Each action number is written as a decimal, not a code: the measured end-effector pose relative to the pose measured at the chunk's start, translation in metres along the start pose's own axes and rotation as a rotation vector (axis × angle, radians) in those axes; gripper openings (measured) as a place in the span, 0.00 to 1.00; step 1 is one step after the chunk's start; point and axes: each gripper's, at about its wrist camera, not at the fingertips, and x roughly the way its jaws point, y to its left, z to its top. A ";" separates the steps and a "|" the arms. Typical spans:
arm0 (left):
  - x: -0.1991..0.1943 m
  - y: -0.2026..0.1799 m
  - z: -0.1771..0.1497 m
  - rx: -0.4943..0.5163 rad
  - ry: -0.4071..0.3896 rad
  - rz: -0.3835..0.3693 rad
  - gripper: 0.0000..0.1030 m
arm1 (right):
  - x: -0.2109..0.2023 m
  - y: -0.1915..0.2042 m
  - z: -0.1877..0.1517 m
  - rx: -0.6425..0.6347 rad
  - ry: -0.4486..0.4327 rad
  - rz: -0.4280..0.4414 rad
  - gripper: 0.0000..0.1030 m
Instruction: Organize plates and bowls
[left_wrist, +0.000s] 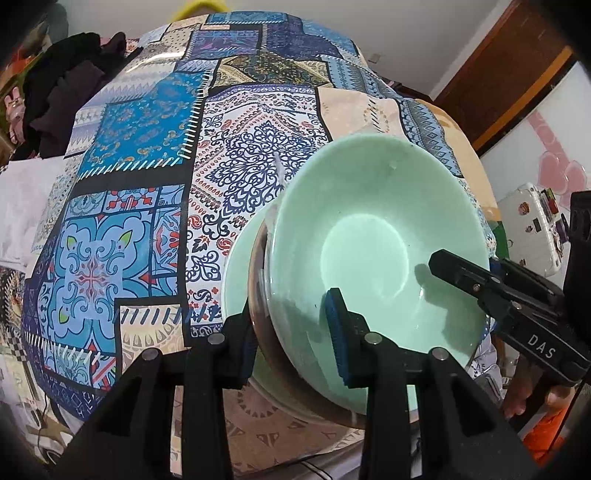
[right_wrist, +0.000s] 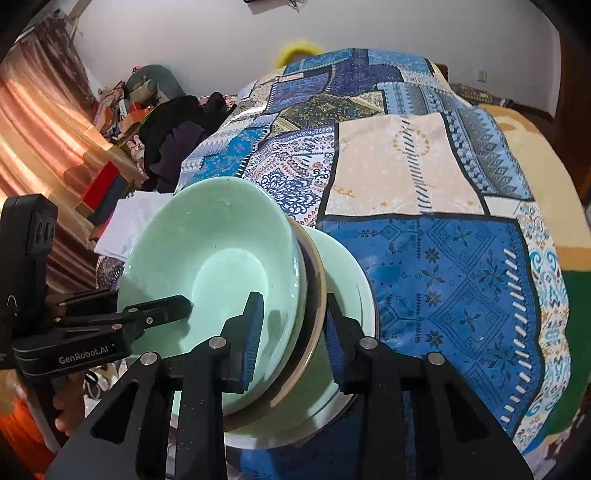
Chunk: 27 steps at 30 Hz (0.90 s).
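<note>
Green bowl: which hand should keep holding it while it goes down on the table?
Left, but only barely. The left gripper and the right gripper pinch the green bowl from opposite sides, each with one finger inside. The left pad seems to sit flatter on the wall. Both holding looks safest.

glossy green bowl (left_wrist: 369, 229), patterned cloth (left_wrist: 147, 184)
</note>
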 end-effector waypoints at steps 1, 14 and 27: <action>0.000 0.000 0.000 0.000 0.000 -0.003 0.34 | 0.000 0.001 0.000 -0.006 0.000 -0.005 0.30; -0.064 0.006 -0.003 -0.013 -0.168 0.027 0.42 | -0.046 0.006 0.009 -0.011 -0.112 -0.021 0.39; -0.197 -0.032 -0.031 0.061 -0.632 0.045 0.53 | -0.152 0.066 0.005 -0.164 -0.457 0.010 0.49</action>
